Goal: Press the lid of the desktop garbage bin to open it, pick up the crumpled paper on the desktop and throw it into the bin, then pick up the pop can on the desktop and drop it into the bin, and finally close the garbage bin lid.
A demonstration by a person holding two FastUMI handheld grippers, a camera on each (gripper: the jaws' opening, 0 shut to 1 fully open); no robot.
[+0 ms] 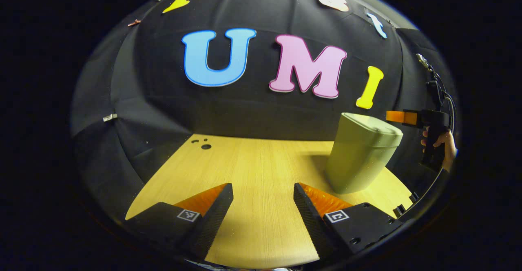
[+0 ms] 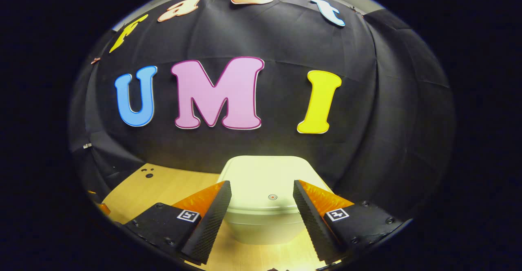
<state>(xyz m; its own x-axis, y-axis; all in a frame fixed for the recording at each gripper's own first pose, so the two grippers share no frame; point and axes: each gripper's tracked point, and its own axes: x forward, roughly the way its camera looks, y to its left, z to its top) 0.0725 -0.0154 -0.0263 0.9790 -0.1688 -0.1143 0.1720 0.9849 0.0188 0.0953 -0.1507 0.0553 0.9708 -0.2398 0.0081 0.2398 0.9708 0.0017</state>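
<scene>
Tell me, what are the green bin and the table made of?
The bin looks like smooth plastic with a soft matte finish: pale green, rounded corners, moulded lid with a small round button. The table looks like light wood or wood-look laminate: fine straight grain lines, slight sheen. Which one, I cannot tell.

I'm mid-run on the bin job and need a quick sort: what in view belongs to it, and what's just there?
Part of the job:
- bin, lid shut
- right claw, open, above the lid
- left claw, open, over the table

Just there:
- wooden table
- small holes at the table's far corner
- hand holding the right claw
</scene>
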